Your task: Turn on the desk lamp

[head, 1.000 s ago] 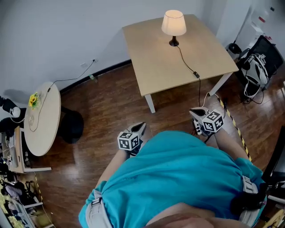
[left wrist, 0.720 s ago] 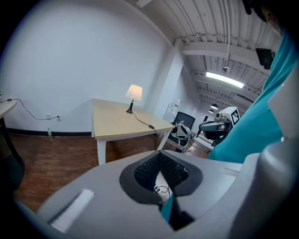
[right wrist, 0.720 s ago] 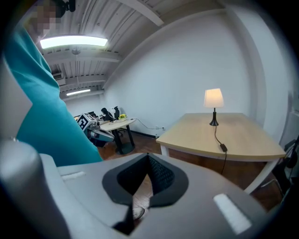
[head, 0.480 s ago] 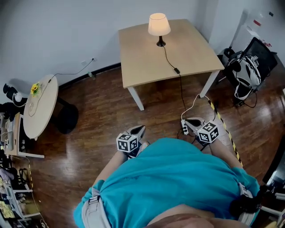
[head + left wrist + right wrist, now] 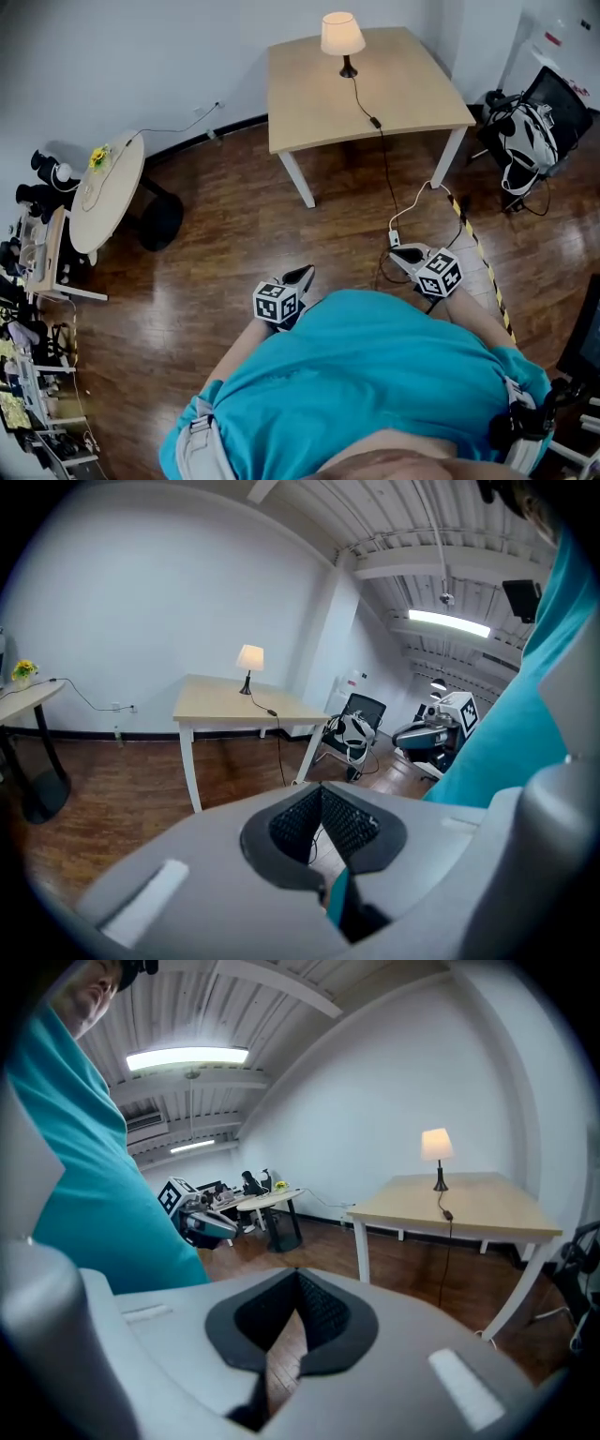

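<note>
Farther off now, the lit desk lamp [image 5: 342, 36] on its worktop [image 5: 422, 89]; I keep left gripper [image 5: 302, 277] and right gripper [image 5: 405, 254] jaws closed, empty.

Open floor [image 5: 246, 236], then table [image 5: 417, 86] under lamp [image 5: 342, 36]

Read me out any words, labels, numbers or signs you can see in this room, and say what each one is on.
No text here can be read.
Left gripper's marker cube: black-and-white square pattern, no letters or numbers.
Right gripper's marker cube: pattern only.
Floor tape: yellow and black stripes, no words.
White panel at the far wall: a small mark, too small to read.
</note>
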The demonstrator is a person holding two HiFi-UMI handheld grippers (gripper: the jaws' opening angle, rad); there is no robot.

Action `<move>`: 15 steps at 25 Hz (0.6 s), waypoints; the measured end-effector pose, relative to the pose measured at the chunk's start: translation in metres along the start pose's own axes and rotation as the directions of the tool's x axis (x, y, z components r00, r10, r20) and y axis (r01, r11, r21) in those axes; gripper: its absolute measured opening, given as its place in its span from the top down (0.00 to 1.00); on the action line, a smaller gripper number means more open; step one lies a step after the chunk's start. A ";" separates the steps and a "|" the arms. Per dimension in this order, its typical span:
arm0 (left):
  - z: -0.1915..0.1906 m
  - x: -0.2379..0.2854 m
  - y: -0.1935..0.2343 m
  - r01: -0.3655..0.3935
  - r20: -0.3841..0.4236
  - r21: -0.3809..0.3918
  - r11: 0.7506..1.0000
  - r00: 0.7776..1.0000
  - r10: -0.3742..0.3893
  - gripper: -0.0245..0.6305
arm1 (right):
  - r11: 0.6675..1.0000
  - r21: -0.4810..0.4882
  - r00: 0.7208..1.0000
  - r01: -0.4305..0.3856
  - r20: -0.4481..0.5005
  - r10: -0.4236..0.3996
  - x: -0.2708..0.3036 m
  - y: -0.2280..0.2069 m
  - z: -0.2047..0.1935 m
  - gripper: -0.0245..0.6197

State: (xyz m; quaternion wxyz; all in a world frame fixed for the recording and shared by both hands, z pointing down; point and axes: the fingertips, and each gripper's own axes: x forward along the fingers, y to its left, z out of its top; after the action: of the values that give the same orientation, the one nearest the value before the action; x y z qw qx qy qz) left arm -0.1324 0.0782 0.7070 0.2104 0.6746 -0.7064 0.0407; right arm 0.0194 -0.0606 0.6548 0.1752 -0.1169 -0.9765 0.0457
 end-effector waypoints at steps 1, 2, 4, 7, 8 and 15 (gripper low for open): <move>-0.010 -0.017 -0.002 -0.002 0.015 0.004 1.000 1.000 0.002 0.96 | 1.000 -0.012 1.000 0.000 0.004 0.000 0.001 0.018 -0.002 0.96; -0.017 -0.034 -0.002 -0.002 0.033 0.006 1.000 0.999 0.002 0.96 | 1.000 -0.023 1.000 0.001 0.005 -0.001 0.004 0.037 -0.003 0.96; -0.028 -0.072 0.003 0.002 0.070 0.004 1.000 0.998 -0.002 0.96 | 0.999 -0.038 1.000 0.006 -0.001 -0.006 0.016 0.075 -0.005 0.96; -0.053 -0.137 0.016 0.022 0.100 -0.017 1.000 0.995 -0.020 0.96 | 0.999 -0.040 1.000 0.009 -0.018 -0.009 0.044 0.142 -0.012 0.96; -0.062 -0.158 0.021 0.032 0.104 -0.031 0.999 0.994 -0.029 0.96 | 0.999 -0.036 1.000 0.009 -0.026 -0.010 0.054 0.163 -0.014 0.96; -0.107 -0.271 0.060 0.103 0.054 -0.106 0.989 0.994 -0.098 0.96 | 0.999 0.021 0.996 0.029 -0.084 -0.027 0.096 0.287 0.000 0.96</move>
State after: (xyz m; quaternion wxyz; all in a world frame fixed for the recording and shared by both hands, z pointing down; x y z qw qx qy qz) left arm -0.1641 0.3733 0.7220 0.2313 0.6976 -0.6776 -0.0246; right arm -0.0070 0.2406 0.6497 0.2177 -0.1032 -0.9693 0.0494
